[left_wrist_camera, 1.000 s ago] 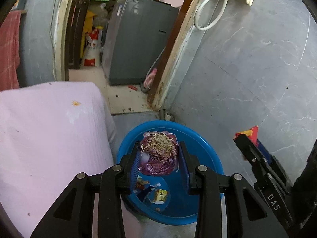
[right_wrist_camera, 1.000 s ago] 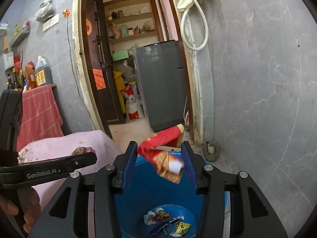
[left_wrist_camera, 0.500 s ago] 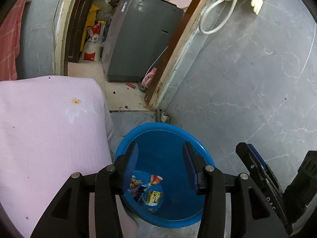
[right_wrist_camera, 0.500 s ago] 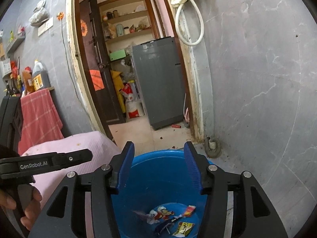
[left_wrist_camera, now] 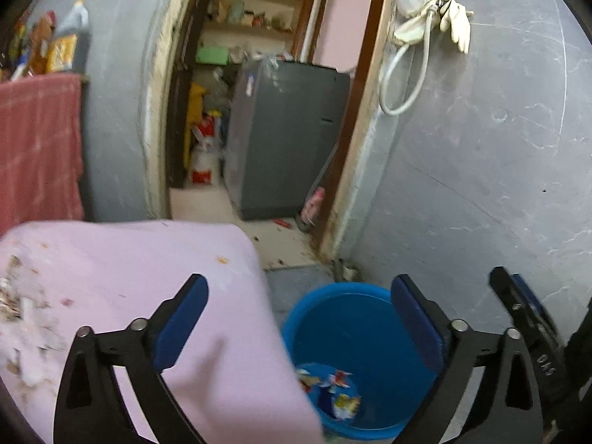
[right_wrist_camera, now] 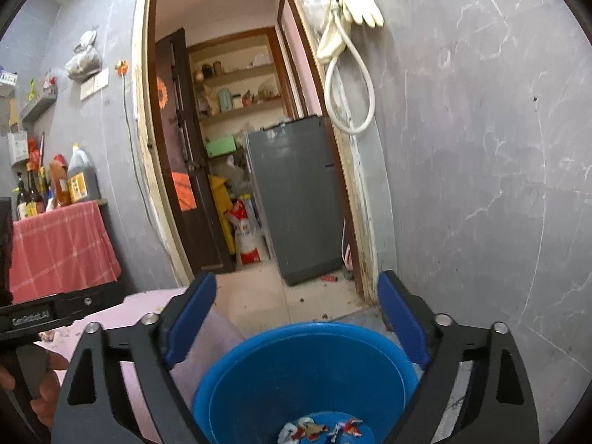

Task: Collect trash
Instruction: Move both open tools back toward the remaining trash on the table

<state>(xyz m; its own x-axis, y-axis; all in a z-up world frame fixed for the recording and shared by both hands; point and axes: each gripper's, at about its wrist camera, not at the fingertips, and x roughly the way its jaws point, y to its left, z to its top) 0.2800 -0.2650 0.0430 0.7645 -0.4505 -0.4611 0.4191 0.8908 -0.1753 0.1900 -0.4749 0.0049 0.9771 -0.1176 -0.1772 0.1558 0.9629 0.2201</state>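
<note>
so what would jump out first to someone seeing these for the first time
The round bright blue plastic bucket sits low in both views on the grey floor by the doorway, with colourful crumpled wrappers at its bottom. Beside it spreads the pale pink cloth-covered surface, littered with scraps at its left edge. The left gripper and right gripper frame the bucket, open and empty.

Blue bucket [right_wrist_camera: 222, 381] bottom cut off below.
</note>
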